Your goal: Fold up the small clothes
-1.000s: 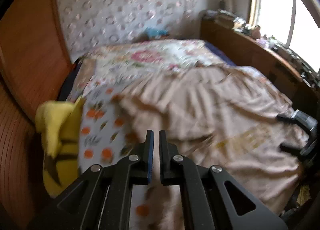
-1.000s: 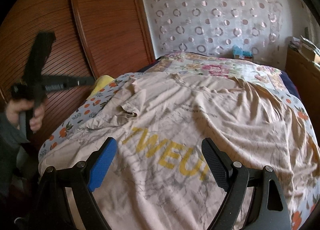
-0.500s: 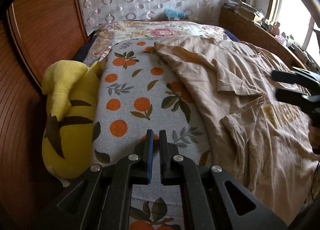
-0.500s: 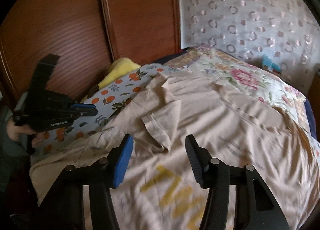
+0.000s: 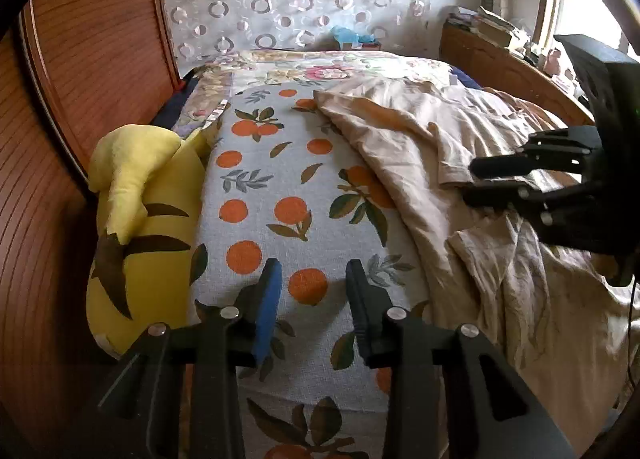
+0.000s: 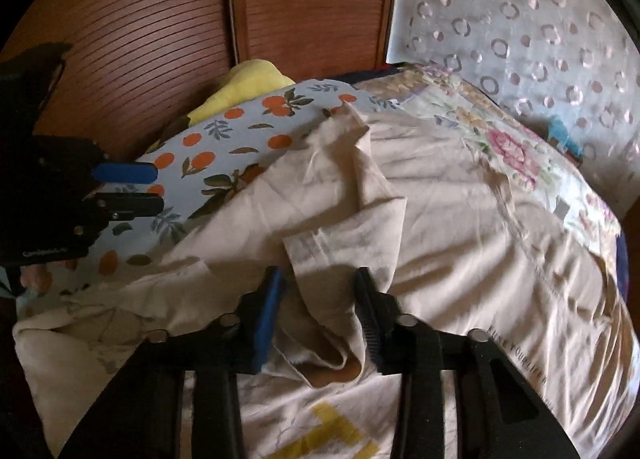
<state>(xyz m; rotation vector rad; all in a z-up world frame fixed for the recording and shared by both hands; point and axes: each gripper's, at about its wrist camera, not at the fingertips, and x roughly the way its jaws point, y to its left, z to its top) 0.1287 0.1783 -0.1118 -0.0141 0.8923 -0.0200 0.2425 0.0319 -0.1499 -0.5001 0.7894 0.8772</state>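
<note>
A beige T-shirt (image 6: 460, 227) with yellow lettering lies spread and rumpled on the bed; it also shows at the right of the left wrist view (image 5: 500, 259). Its folded-over sleeve (image 6: 344, 243) lies between the jaws of my right gripper (image 6: 318, 287), which is open just above it. My left gripper (image 5: 312, 279) is open and empty over the orange-print sheet (image 5: 280, 187), left of the shirt. Each gripper shows in the other's view: the right one (image 5: 496, 175), the left one (image 6: 136, 187).
A yellow plush toy (image 5: 140, 227) lies at the bed's left edge against a wooden slatted wardrobe (image 6: 160, 39). A floral quilt (image 5: 320, 71) covers the far end. A wooden shelf (image 5: 500, 63) with books runs along the right.
My left gripper opened from shut and hovers over the sheet. My right gripper narrowed its jaws and moved down and forward onto the folded sleeve.
</note>
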